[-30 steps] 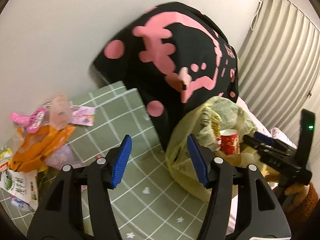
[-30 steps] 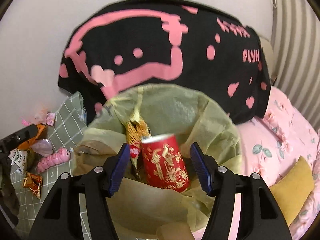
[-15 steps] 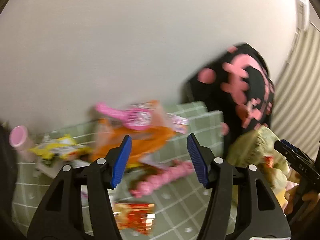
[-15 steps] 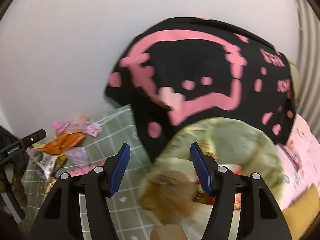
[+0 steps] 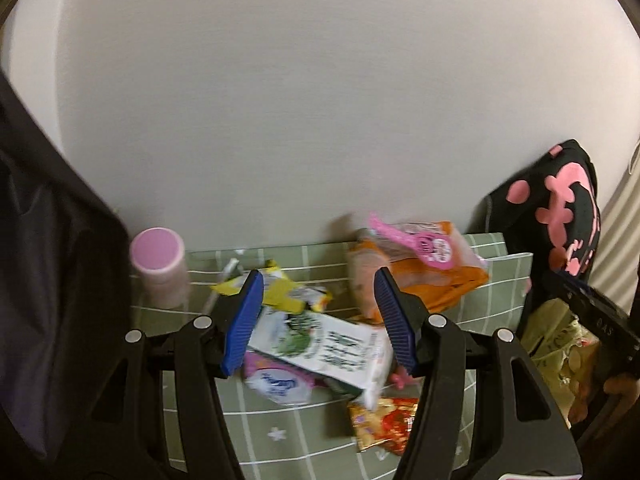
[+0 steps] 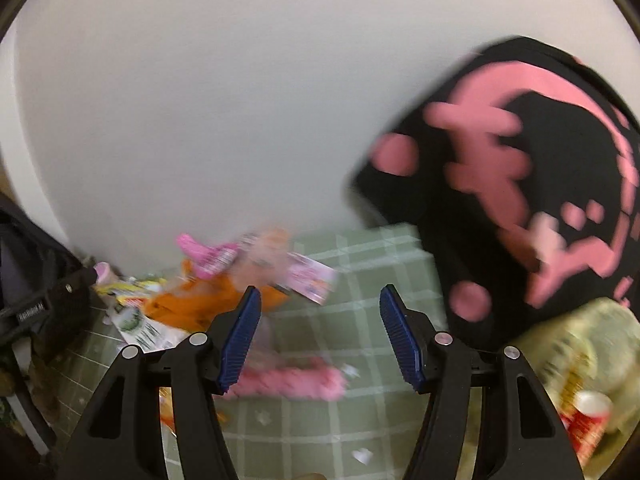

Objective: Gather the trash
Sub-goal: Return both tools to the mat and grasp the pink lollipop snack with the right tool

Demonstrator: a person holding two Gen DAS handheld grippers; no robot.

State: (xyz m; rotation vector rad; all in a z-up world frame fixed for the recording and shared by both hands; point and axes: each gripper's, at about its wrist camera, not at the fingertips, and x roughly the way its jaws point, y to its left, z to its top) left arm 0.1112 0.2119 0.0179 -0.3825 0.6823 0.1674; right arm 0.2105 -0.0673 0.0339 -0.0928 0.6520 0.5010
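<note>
Left wrist view first: the left claw [image 5: 318,320] stands spread with nothing between its pads, hanging over a heap of litter on a green checked cloth [image 5: 288,436] at the foot of the wall. Most of the job looks undone from here. Uncollected are a white and green wrapper [image 5: 324,344] directly under the claw, a yellow packet [image 5: 280,290] behind it, an orange bag [image 5: 424,276] with a pink-topped pack lying on it, a pale pink sachet [image 5: 276,384], a red and gold foil packet [image 5: 384,420] nearest the camera, and a pink-lidded cup [image 5: 158,266] standing upright at the far left. At the right edge the yellowish trash bag [image 5: 560,344] shows some wrappers inside, partly hidden by the other tool and the person's fingers.

Right wrist view, heavily blurred: the right claw [image 6: 320,338] is also spread and empty, above the cloth. A long pink sweet pack [image 6: 288,382] lies just beyond its tips, with the orange bag and other wrappers to the left. Low at the right, the trash bag gapes open with a red can [image 6: 588,420] in it, so at least one piece is collected. A black and pink cushion [image 6: 520,184] leans behind it.
</note>
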